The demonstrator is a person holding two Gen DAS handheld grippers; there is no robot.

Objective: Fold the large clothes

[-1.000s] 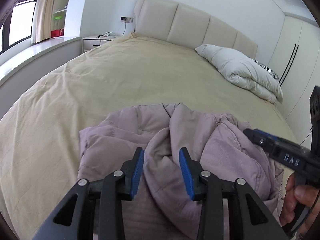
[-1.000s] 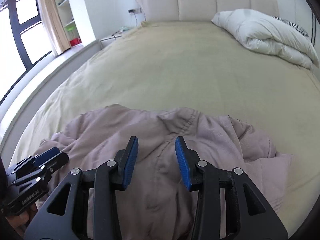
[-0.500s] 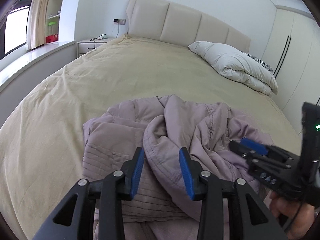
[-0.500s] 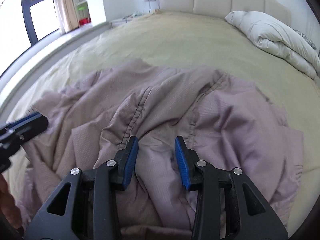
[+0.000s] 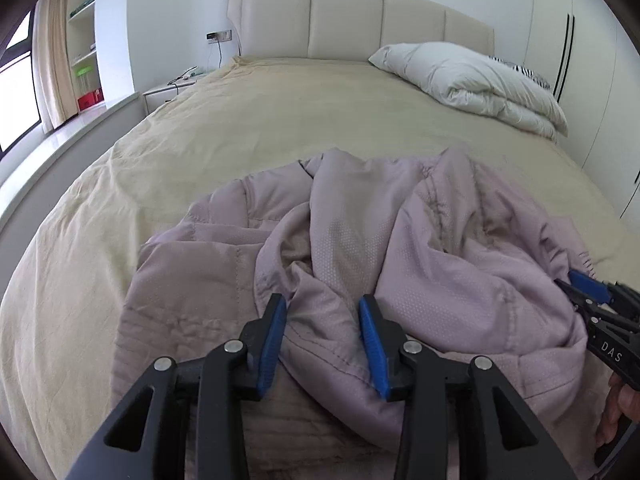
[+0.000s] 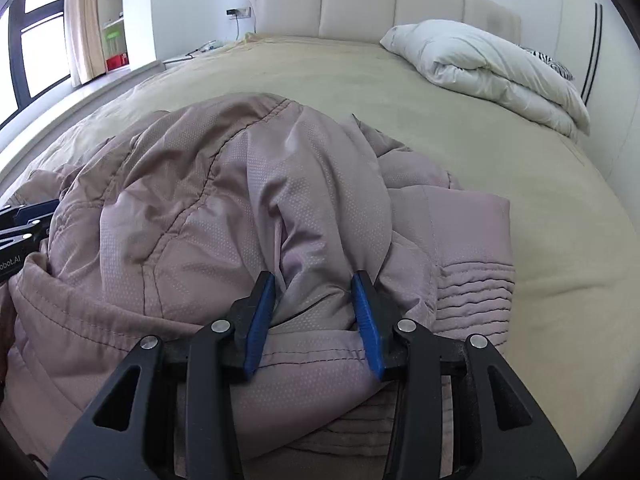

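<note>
- The left gripper (image 5: 323, 334) has its 2 blue pads spread, straddling a raised fold of the mauve jacket (image 5: 360, 264); the pads do not look pressed into the cloth.
- The right gripper (image 6: 314, 312) is likewise spread, with a ridge of the jacket's cloth bunched between its pads, which touch the fabric on both sides without pinching it flat.
- The jacket lies crumpled at the near end of the bed (image 5: 260, 128), its ribbed hem showing on the near side in both views.
- Beyond the jacket the tan bedspread runs bare up to the headboard (image 5: 352, 28); a folded white duvet (image 5: 476, 80) sits at the far right.
- The jacket's near edge is cut off below both views, and sleeves are hard to make out in the heap.
</note>
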